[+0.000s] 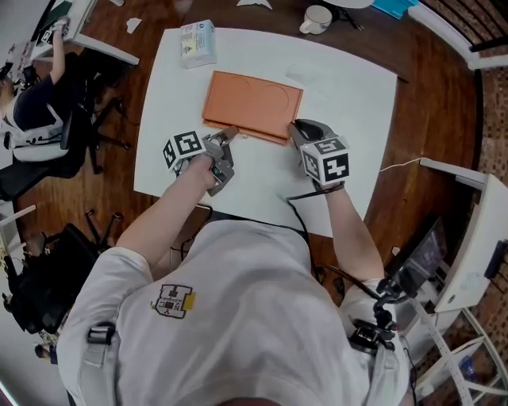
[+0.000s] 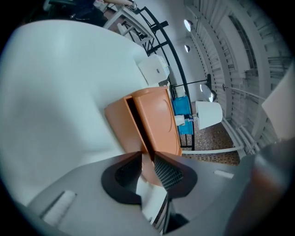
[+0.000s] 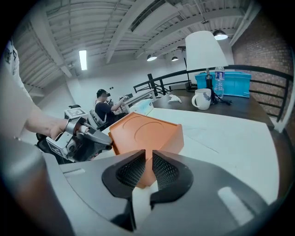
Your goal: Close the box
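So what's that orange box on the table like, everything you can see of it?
The orange box is flat and rectangular, matte like moulded cardboard or plastic, with a rounded outline pressed into its lid. It lies on the white table. A dark slit between lid and base shows it isn't fully shut. The left gripper and right gripper each pinch its near edge.

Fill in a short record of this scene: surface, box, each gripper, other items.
Surface: white table
Box: orange box, lying flat, dark seam between lid and base
Left gripper: jaws on the box's near left corner
Right gripper: jaws on its near right corner
Other items: carton at the table's far left corner; mug beyond the table
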### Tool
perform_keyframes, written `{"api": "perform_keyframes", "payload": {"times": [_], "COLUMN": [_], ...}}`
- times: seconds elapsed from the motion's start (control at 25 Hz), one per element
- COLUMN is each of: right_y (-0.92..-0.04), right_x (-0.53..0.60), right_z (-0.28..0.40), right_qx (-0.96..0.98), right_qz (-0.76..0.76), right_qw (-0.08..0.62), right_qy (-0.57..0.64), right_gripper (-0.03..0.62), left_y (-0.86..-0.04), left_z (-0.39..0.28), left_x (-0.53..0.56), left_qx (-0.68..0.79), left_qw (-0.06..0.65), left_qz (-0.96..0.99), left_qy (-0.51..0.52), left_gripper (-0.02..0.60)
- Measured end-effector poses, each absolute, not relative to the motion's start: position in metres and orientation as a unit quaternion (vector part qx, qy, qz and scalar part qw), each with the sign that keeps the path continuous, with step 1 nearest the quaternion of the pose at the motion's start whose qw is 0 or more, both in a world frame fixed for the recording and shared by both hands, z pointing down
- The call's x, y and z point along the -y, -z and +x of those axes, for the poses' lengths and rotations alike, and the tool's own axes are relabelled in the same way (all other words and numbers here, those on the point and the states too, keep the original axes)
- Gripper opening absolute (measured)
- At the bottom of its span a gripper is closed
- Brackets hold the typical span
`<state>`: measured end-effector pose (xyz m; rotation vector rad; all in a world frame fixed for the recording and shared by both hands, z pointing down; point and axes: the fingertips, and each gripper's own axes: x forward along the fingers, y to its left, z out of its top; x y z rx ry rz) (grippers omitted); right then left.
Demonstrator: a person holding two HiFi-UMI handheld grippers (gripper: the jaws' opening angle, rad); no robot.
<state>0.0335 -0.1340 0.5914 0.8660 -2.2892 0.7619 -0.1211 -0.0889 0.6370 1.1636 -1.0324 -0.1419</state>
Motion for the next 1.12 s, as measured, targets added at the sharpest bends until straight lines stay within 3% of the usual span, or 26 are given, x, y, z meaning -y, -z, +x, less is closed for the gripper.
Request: {"api": "perform_keyframes", "payload": {"times": [0.24,0.64,0.72,0.84,0.96,1.0,1.12], "right_y": [-0.591,-0.594,-0.592,-0.584,-0.584,-0.588,-0.601], "right_x": [0.135,0.139,0.127,0.096,0.052,0.035,-0.007], "right_z": [0.034,0.036,0.038,0.041,0.053,0.058,0.070], "right_qx": [0.853,0.853,0.854,0.850,0.827,0.817,0.803], "right_qz": [0.330,0.337,0.342,0.333,0.327,0.331,0.347], "right_qw": [0.283,0.274,0.241,0.139,0.039,0.021,0.010], "right_qy": [-0.289,-0.289,-0.311,-0.384,-0.456,-0.471,-0.485], "right_gripper": [0.044,0.043,0.032,0.029,0.006,0.000,0.000], "left_y": [-0.626,-0.626,-0.618,-0.604,-0.612,-0.618,-0.629], "left_z": [-0.114,-0.105,-0.098,-0.102,-0.129,-0.142,-0.170], "left_x": [0.107,0.106,0.088,0.053,0.017,0.006,-0.013], "left_qx": [0.435,0.402,0.372,0.336,0.330,0.334,0.345], "left_qw": [0.701,0.686,0.677,0.636,0.564,0.537,0.491], "left_qz": [0.554,0.594,0.628,0.693,0.756,0.772,0.795], "left_qy": [0.114,0.120,0.100,0.054,-0.026,-0.055,-0.090], "left_gripper": [0.124,0.124,0.124,0.121,0.036,-0.002,-0.002]}}
